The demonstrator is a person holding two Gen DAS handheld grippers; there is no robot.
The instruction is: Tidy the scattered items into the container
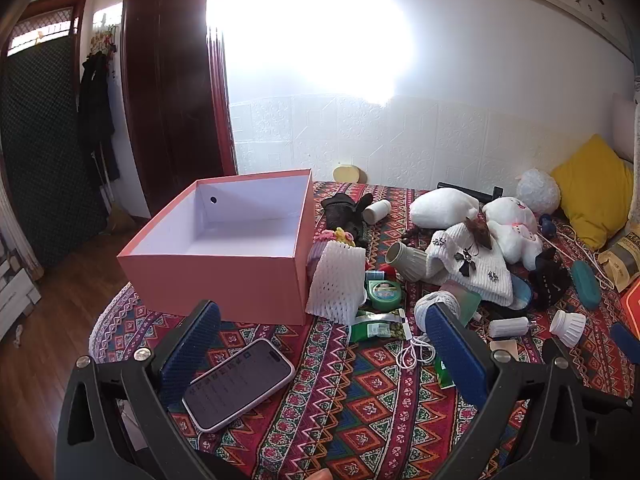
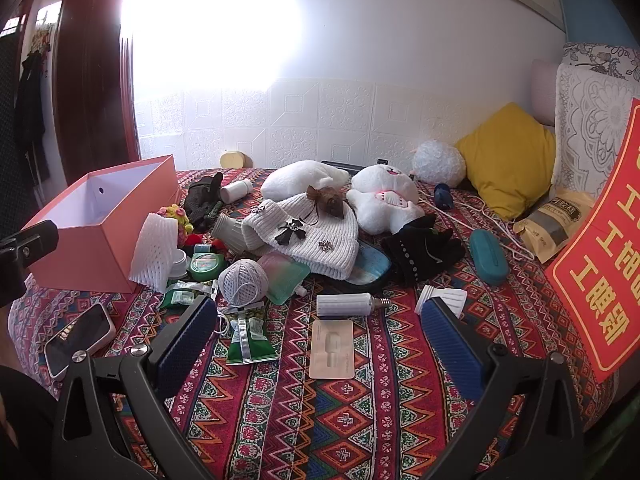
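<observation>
Both my claws hang wide open over the bed and hold nothing: the left claw [image 1: 322, 344] has bare patterned bedspread [image 1: 360, 408] between its blue pads, and so does the right claw [image 2: 320, 334].

The pink box [image 1: 224, 280], my container, stands just ahead of the left claw and a little to its left, open-topped and empty as far as I can see. Everything to be tidied lies ahead of both claws and off to the right of the box.

I judge most of it light. The white foam net sleeve [image 1: 338, 280] leans on the box wall; it is soft and will crush, so I would pinch it gently across its middle. The ball of string [image 2: 243, 282], just ahead of my right claw's left finger, is firm but round and may roll, so take it across its widest part. The white knit hat [image 2: 308, 236] and the plush rabbit [image 2: 384, 200] are soft; any bunched fold gives a hold. The white bulb [image 2: 346, 305] looks fragile and smooth, so I would close on its ribbed body, not the metal end. The flat beige packet [image 2: 332, 348] lies between my right fingers and gives little edge to catch.

A phone [image 1: 240, 384] lies beside my left claw's left finger, and a white cable [image 1: 414, 352] trails near the right one; either could snag.
</observation>
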